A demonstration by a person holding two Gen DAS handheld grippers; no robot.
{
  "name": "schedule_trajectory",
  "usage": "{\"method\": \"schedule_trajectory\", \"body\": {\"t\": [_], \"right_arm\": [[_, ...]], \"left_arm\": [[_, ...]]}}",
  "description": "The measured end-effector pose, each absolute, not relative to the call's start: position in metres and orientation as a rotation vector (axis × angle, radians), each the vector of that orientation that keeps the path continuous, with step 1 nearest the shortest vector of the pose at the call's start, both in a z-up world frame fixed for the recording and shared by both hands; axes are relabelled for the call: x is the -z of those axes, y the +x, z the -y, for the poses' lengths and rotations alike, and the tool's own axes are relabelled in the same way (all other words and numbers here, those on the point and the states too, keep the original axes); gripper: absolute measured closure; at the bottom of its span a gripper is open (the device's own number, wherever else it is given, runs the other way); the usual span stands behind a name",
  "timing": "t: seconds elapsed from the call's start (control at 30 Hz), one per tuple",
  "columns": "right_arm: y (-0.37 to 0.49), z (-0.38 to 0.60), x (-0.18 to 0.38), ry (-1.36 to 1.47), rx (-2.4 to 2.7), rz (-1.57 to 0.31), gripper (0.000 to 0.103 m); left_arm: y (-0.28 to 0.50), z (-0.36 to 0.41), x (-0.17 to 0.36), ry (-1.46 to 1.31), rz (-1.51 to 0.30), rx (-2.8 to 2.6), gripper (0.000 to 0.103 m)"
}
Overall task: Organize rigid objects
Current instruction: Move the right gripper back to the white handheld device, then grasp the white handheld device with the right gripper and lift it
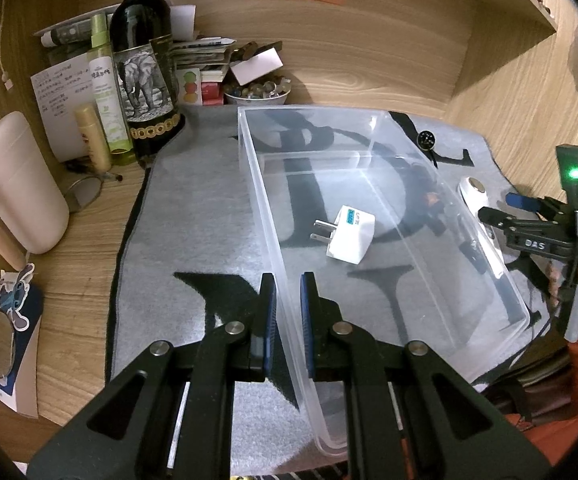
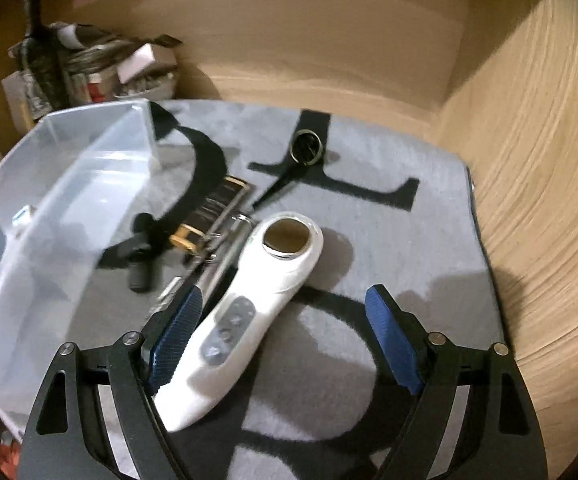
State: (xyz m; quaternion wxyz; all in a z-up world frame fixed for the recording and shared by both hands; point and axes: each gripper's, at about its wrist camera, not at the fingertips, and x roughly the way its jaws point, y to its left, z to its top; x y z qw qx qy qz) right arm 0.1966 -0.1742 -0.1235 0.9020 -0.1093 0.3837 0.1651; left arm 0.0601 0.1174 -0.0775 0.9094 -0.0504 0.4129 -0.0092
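The left gripper [image 1: 287,286] reaches forward low over the mat [image 1: 193,216], its 2 jaws straddling the near wall of the clear bin [image 1: 285,312]: 1 pad outside, 1 inside, both close against the plastic, pinching it. The right gripper [image 2: 285,312] points down at the mat, jaws spread wide. Its left pad [image 2: 177,332] touches the handle of the white device [image 2: 245,312]; the right pad stands well apart from it, so nothing is clamped.

The device lies flat on the mat just beside the bin's right wall, round head away from the gripper.

Only the left view shows inside the bin: 1 white plug [image 1: 349,236] rests on the floor, prongs toward the left wall. It also shows a wine bottle [image 1: 145,64], a mug [image 1: 17,184] and other clutter behind the mat. Only the right view shows the small items beside the bin clearly: a black clip [image 2: 141,256], a gold-and-black piece [image 2: 209,216], and a round compass-like disc [image 2: 307,147] farther back.
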Motion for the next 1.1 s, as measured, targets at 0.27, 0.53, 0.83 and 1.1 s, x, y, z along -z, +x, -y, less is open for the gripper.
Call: {"method": "schedule_trajectory", "body": {"t": [0.27, 0.53, 0.83, 1.1], "right_arm": [[0.221, 0.172, 0.137, -0.198, -0.342, -0.845, 0.033], [0.225, 0.162, 0.141, -0.229, -0.387, -0.856, 0.067], [0.212, 0.174, 0.118, -0.177, -0.381, -0.771, 0.067], [0.196, 0.180, 0.078, -0.128, -0.380, -0.647, 0.067]], "left_arm": [[0.060, -0.117, 0.078, -0.102, -0.851, 0.016, 0.092], [0.060, -0.116, 0.078, -0.099, -0.854, 0.015, 0.092], [0.063, -0.116, 0.078, -0.094, -0.856, 0.016, 0.092], [0.063, -0.115, 0.079, -0.092, -0.855, 0.015, 0.092]]}}
